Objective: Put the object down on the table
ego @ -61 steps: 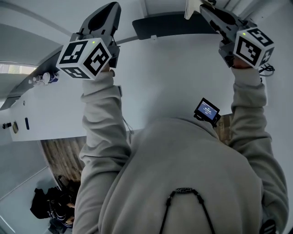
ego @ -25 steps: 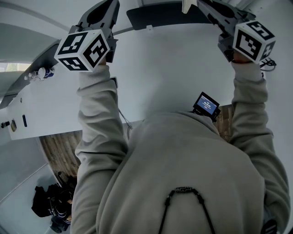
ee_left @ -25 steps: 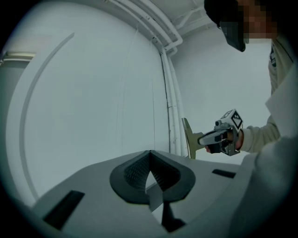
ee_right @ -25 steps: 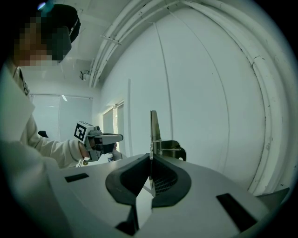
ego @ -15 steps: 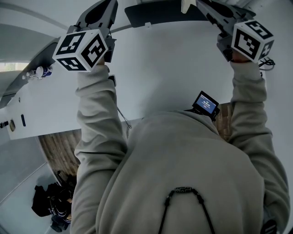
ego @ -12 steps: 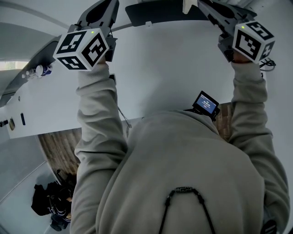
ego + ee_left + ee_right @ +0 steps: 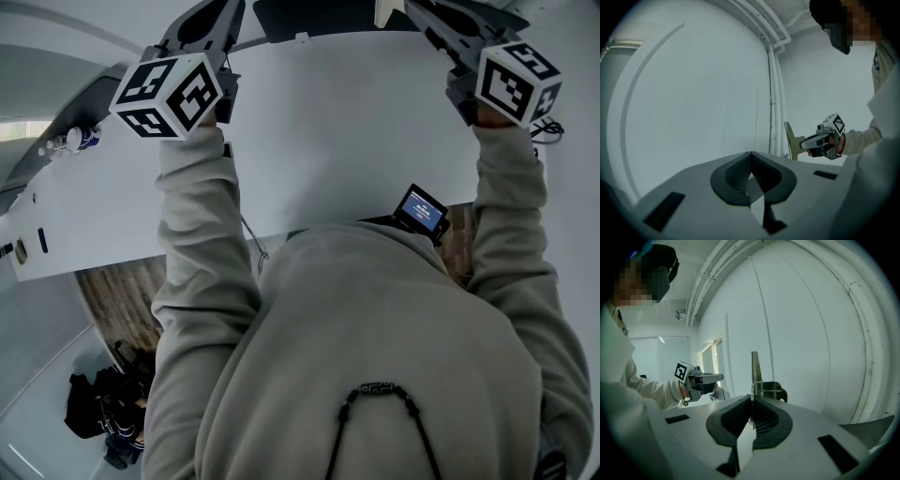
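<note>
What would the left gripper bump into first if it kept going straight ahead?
Most likely the white wall. Nothing else shows ahead of the left gripper's shut, empty jaws, though I can't tell how far the wall is.

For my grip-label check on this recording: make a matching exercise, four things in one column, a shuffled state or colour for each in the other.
1 left gripper
2 right gripper
3 screen
4 table

a white, bare under both grippers
b fingers shut on a thin board
c lit blue
d fingers shut, nothing between them

Pairs: 1-d, 2-b, 3-c, 4-a
</note>
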The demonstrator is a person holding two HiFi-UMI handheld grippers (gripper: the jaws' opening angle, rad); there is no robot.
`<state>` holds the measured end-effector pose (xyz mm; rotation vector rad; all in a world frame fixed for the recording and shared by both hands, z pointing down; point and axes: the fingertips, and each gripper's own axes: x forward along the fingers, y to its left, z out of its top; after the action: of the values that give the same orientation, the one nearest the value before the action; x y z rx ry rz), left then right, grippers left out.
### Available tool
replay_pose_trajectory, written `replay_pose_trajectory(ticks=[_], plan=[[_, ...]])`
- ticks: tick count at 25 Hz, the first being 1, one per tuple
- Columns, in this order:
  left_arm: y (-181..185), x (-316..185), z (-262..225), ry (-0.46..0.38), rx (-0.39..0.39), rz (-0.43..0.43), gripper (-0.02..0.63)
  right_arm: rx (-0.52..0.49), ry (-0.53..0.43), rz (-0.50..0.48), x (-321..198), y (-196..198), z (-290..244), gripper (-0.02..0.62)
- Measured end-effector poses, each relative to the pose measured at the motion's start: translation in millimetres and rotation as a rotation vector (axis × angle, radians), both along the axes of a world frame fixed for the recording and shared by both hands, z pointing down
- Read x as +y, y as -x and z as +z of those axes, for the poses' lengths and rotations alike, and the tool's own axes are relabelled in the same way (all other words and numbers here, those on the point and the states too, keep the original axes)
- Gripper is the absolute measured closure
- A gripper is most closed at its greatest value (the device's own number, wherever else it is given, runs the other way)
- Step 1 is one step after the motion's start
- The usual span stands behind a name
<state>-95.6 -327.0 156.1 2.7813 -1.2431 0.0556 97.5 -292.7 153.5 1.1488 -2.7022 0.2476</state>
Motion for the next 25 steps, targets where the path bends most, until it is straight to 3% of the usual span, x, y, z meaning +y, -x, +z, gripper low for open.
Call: replay_pose_trajectory(ticks=[25], plan=[[-6.3, -13.4, 111.9, 0.129, 0.013, -0.012, 0.603, 0.005, 0.121, 0.011, -11.0, -9.0, 113.8, 0.574]])
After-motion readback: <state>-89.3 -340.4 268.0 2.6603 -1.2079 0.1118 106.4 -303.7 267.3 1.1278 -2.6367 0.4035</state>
